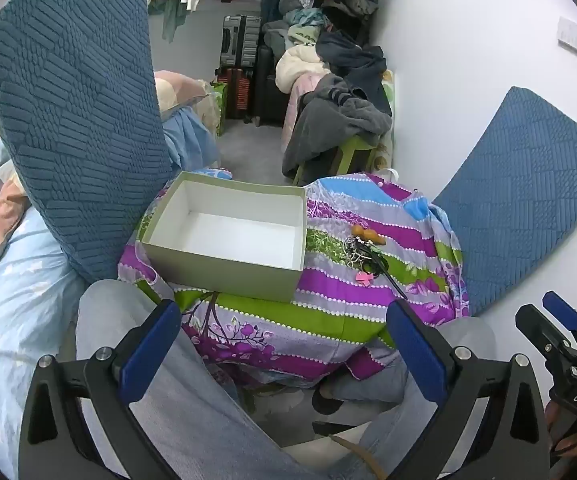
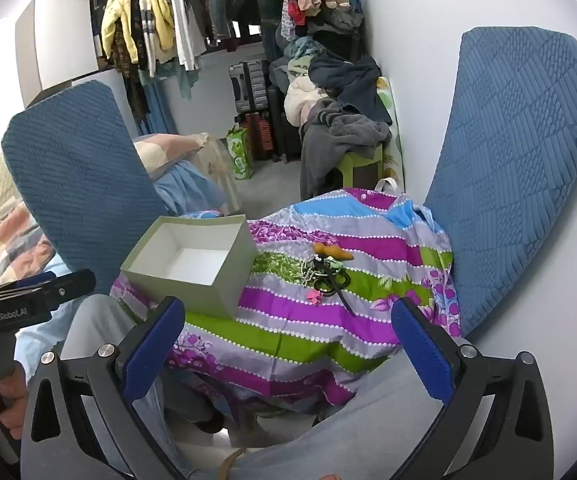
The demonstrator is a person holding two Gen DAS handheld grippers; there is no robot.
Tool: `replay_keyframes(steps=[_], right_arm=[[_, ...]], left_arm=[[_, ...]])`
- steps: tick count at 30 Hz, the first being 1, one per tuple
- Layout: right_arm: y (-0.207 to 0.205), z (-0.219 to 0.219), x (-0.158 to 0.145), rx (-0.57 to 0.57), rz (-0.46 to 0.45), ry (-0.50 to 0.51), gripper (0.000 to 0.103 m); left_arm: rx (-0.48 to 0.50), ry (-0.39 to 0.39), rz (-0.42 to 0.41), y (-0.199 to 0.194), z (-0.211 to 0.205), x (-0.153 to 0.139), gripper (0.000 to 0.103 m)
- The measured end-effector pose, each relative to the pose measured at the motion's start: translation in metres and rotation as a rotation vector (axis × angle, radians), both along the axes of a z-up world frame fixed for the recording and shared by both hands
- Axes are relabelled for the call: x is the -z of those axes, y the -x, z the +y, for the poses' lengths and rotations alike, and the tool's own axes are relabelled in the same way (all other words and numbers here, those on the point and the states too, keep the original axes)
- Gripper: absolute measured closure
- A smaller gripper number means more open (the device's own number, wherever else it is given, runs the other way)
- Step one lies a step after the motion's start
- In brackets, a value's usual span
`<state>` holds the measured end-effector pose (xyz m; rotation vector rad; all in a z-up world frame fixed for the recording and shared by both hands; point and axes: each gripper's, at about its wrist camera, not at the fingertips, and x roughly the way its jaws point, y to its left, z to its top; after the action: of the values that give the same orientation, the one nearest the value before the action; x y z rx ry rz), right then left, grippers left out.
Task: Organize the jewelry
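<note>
An open grey-green box (image 1: pixel 230 236) (image 2: pixel 192 260) with a white, bare inside rests on a striped purple, green and blue floral cloth (image 1: pixel 328 312) (image 2: pixel 308 320). To its right lies a small heap of jewelry (image 1: pixel 364 254) (image 2: pixel 328 270): an orange-brown piece, beaded chains, a black stick-like piece and a pink charm. My left gripper (image 1: pixel 284 344) hangs open over the cloth's near edge, nothing between its blue pads. My right gripper (image 2: pixel 288 344) is open too, near side of the heap, holding nothing. Each gripper shows at the edge of the other's view.
Two blue quilted chair backs (image 1: pixel 76 120) (image 2: pixel 516 176) flank the cloth. The person's grey trouser legs (image 1: pixel 176 392) lie under the grippers. A bed with light blue bedding (image 1: pixel 20 300) is at left. Suitcases (image 1: pixel 240 52), piled clothes (image 1: pixel 340 92) and a hanging rail stand behind.
</note>
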<state>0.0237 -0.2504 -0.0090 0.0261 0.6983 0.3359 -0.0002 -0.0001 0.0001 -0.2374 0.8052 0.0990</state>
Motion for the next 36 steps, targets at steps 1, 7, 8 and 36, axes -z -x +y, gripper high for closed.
replay_keyframes(steps=[1, 7, 8, 36], right_arm=[[0.0, 0.0, 0.0, 0.001, 0.001, 0.002, 0.0], [-0.001, -0.003, 0.009, 0.008, -0.001, 0.006, 0.0], [-0.003, -0.002, 0.006, 0.008, 0.006, 0.009, 0.0], [-0.005, -0.003, 0.014, 0.039, 0.015, 0.059, 0.0]], left_arm=[[0.001, 0.0, 0.002, 0.0, 0.0, 0.0, 0.0], [0.004, 0.006, 0.005, 0.002, 0.001, -0.001, 0.0], [0.009, 0.014, 0.004, 0.003, 0.002, 0.0, 0.0], [0.027, -0.008, 0.047, -0.003, -0.007, 0.015, 0.0]])
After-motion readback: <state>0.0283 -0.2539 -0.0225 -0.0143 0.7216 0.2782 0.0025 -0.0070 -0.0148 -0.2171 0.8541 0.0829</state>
